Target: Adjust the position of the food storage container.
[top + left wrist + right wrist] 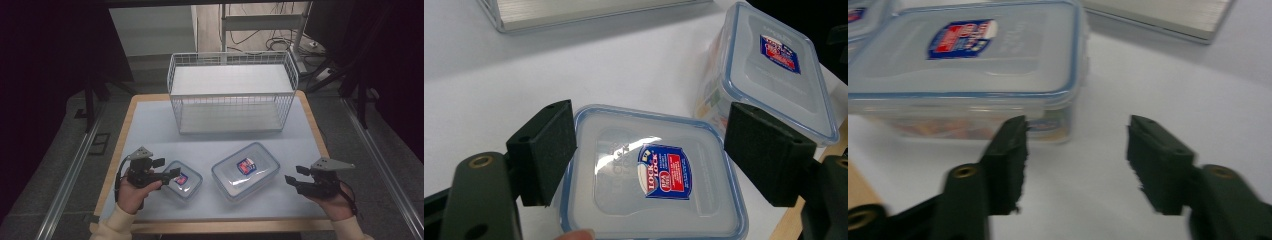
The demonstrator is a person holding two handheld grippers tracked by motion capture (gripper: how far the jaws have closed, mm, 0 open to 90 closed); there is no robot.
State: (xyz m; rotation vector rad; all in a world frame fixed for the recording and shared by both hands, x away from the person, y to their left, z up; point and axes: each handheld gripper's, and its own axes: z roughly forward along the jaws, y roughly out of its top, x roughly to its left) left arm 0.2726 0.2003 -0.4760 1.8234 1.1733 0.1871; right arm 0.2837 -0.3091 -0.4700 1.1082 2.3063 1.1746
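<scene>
On the white worktop (150,125), toward its near left corner, small clear plastic lidded container with blue seal and red-and-blue label (183,181), lid on, framed between the spread jaws of the left gripper (167,168); in the left gripper view, container (651,172) between both black pads, left pad (546,150) at or just beside its rim, contact hard to tell, right pad apart from it. Near the middle of the front edge, larger clear plastic lidded container of the same make (245,170), lid on, just beside the small one. Toward the near right corner, right gripper (293,176) held in a hand (334,202), jaws wide and holding nothing, aimed at the large container's right end but apart from it; in the right gripper view, large container (968,65) ahead and left of the open gap. At the far edge, white wire basket (232,92) standing upright, well apart from both containers
</scene>
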